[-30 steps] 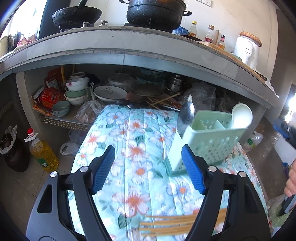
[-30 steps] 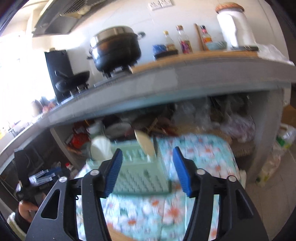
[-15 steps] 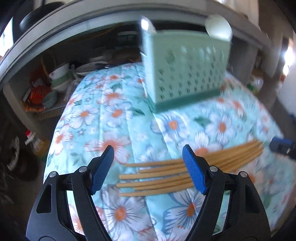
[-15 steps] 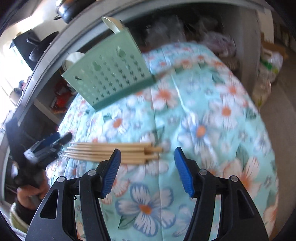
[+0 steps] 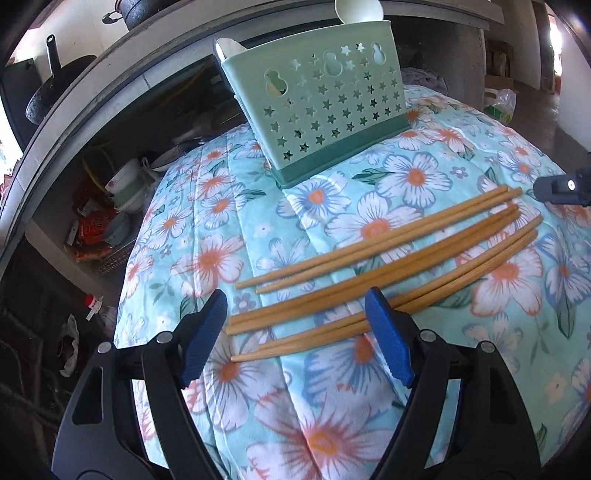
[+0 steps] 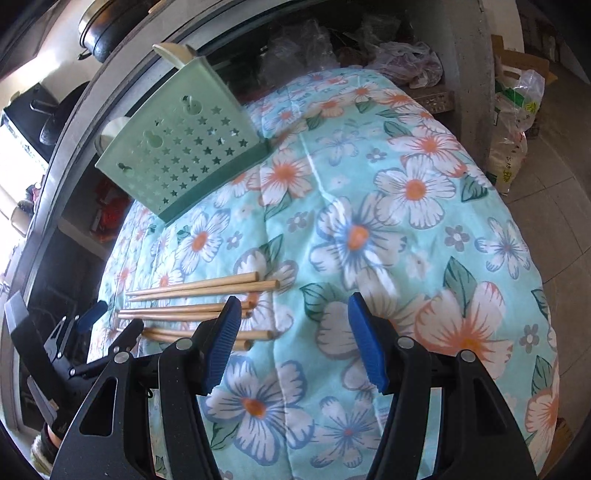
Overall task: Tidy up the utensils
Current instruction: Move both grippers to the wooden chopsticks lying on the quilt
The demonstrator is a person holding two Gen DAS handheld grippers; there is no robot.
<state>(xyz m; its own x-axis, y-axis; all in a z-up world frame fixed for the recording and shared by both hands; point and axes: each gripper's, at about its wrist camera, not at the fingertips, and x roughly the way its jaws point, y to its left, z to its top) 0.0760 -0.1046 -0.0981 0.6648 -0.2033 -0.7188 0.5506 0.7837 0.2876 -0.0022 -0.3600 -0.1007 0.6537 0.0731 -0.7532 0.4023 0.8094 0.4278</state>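
We start with the chopsticks (image 5: pixel 388 266), a loose spread of wooden sticks lying flat on the flowered cloth (image 5: pixel 424 177), running from the lower middle of the left wrist view up toward its right edge. In the right wrist view the same sticks (image 6: pixel 199 306) sit at the lower left, their blunt ends facing the middle of the frame. They lie in rough pairs, some touching, some with cloth showing between them.

We judge them light, stiff and smooth, so they should roll or slide away if nudged from the side. The cloth looks padded and soft beneath them, which should let a fingertip sink in under a stick. We would take hold across several sticks at once, near their middle, so that neither end droops, or pinch a pair at the thicker blunt end.

Our left gripper (image 5: pixel 295 328) hangs over the thin ends with its blue pads spread wide and nothing grasped; its right pad overlaps the nearest sticks in the picture, but we cannot tell whether it touches them. Our right gripper (image 6: pixel 291 332) is likewise released, over bare cloth just beside the blunt ends.

The green holder (image 5: pixel 317 107) stands in the upper middle of the left view, well apart from the sticks, star-holed, with a white spoon (image 5: pixel 358 9) rising from it. Behind it runs a counter (image 5: pixel 110 85) with crowded shelves beneath.
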